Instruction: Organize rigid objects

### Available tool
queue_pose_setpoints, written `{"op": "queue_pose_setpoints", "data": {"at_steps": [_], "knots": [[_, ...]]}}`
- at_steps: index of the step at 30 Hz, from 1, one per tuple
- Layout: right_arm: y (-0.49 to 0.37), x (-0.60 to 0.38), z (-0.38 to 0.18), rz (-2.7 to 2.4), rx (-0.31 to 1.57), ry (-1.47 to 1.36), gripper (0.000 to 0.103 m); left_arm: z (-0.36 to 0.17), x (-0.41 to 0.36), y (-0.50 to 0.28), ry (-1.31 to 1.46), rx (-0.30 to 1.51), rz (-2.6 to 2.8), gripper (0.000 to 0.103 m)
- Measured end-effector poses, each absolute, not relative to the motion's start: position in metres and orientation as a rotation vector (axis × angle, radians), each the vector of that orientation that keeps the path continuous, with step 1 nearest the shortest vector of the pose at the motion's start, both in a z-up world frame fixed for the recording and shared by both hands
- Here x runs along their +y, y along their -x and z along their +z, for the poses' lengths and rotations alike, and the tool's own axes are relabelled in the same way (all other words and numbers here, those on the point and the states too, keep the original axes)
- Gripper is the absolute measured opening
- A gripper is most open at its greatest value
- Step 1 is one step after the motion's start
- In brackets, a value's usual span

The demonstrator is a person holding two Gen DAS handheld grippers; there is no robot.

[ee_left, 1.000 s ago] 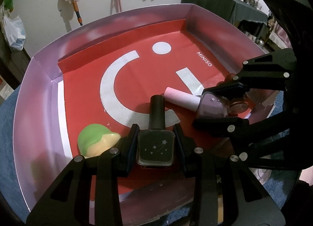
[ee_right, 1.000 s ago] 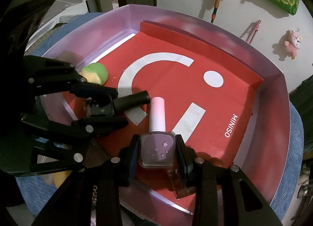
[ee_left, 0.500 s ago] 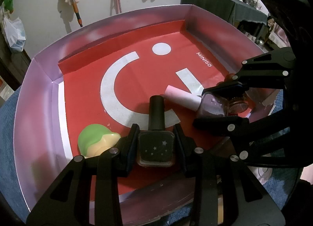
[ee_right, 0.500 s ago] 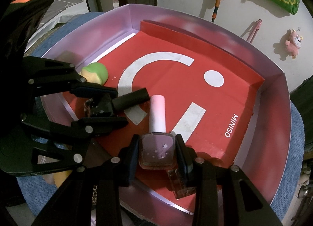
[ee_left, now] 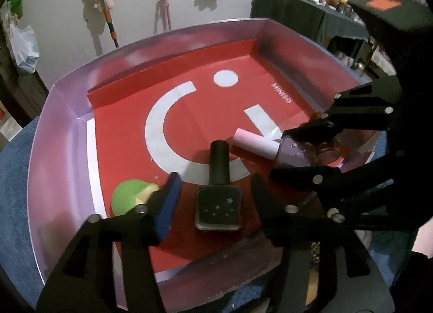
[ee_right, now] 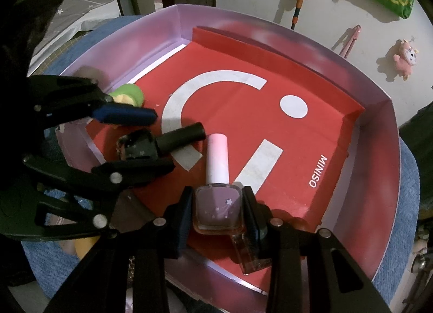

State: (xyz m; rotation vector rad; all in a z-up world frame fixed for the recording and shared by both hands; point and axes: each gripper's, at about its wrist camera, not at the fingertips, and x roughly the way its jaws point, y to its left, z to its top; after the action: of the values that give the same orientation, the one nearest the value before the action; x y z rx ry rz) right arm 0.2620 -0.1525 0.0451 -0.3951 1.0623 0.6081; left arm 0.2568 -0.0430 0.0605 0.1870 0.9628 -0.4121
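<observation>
A black nail polish bottle (ee_left: 218, 211) with small stars lies flat on the red MINISO liner of a lilac tray (ee_left: 54, 150). My left gripper (ee_left: 215, 191) straddles it and its jaws are opening, with the pads standing clear of the bottle's sides. My right gripper (ee_right: 217, 204) is shut on a purple nail polish bottle (ee_right: 218, 208) with a pale pink cap, low at the tray's near edge. In the right wrist view the left gripper (ee_right: 159, 139) stands around the black bottle (ee_right: 140, 148). The left wrist view shows the purple bottle (ee_left: 293, 154) at right.
A green and yellow toy (ee_left: 127, 199) lies by the left finger. A small clear bottle (ee_right: 251, 256) with brownish contents lies under the right gripper. The tray rests on a blue cloth (ee_right: 406, 204). A dark cluttered table (ee_left: 297, 15) stands behind.
My left gripper's jaws have spread apart and let go of the black bottle, which now lies on the liner. The right gripper keeps its hold on the purple bottle.
</observation>
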Motion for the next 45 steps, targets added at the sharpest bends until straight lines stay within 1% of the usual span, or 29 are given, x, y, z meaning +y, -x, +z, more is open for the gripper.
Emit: {"op": "queue_pose_setpoints", "data": {"at_steps": [2,4,7,10,12,16,19,22,23,26,27,30,32,34,39,45], "knots": [[-0.262,-0.154,0.047,0.607,1.064,0.384,0.04,0.065,-0.042,-0.255,-0.18,0.951,-0.412,0.063],[-0.261,-0.157,0.051,0.6,1.056,0.374,0.046,0.068,-0.041,-0.253,-0.18,0.945,-0.408,0.063],[-0.258,-0.161,0.06,0.594,1.035,0.36,0.049,0.073,-0.038,-0.25,-0.176,0.936,-0.402,0.064],[-0.252,-0.164,0.072,0.584,1.01,0.358,0.053,0.079,-0.034,-0.244,-0.17,0.916,-0.379,0.069],[-0.247,-0.165,0.08,0.581,0.994,0.355,0.057,0.084,-0.03,-0.24,-0.158,0.903,-0.375,0.07],[-0.233,-0.17,0.098,0.564,0.952,0.348,0.061,0.098,-0.021,-0.227,-0.14,0.866,-0.355,0.072],[-0.221,-0.175,0.112,0.554,0.916,0.333,0.064,0.111,-0.013,-0.212,-0.117,0.824,-0.346,0.076],[-0.209,-0.18,0.125,0.541,0.876,0.314,0.074,0.123,-0.007,-0.196,-0.09,0.778,-0.332,0.084],[-0.201,-0.184,0.131,0.537,0.856,0.296,0.075,0.126,-0.005,-0.192,-0.084,0.766,-0.326,0.085],[-0.183,-0.19,0.143,0.54,0.824,0.25,0.079,0.136,-0.002,-0.174,-0.064,0.727,-0.32,0.085],[-0.175,-0.191,0.146,0.538,0.811,0.243,0.081,0.139,-0.001,-0.169,-0.059,0.718,-0.323,0.085],[-0.154,-0.193,0.156,0.536,0.767,0.23,0.083,0.149,0.002,-0.149,-0.04,0.673,-0.31,0.086],[-0.139,-0.197,0.161,0.528,0.737,0.209,0.087,0.153,0.004,-0.138,-0.021,0.651,-0.303,0.087],[-0.122,-0.203,0.166,0.511,0.7,0.176,0.096,0.156,0.005,-0.126,-0.008,0.622,-0.293,0.089],[-0.084,-0.213,0.165,0.434,0.626,0.152,0.102,0.155,0.002,-0.09,-0.031,0.557,-0.261,0.094],[-0.052,-0.22,0.144,0.308,0.559,0.125,0.103,0.137,-0.002,-0.061,-0.023,0.546,-0.238,0.096]]}}
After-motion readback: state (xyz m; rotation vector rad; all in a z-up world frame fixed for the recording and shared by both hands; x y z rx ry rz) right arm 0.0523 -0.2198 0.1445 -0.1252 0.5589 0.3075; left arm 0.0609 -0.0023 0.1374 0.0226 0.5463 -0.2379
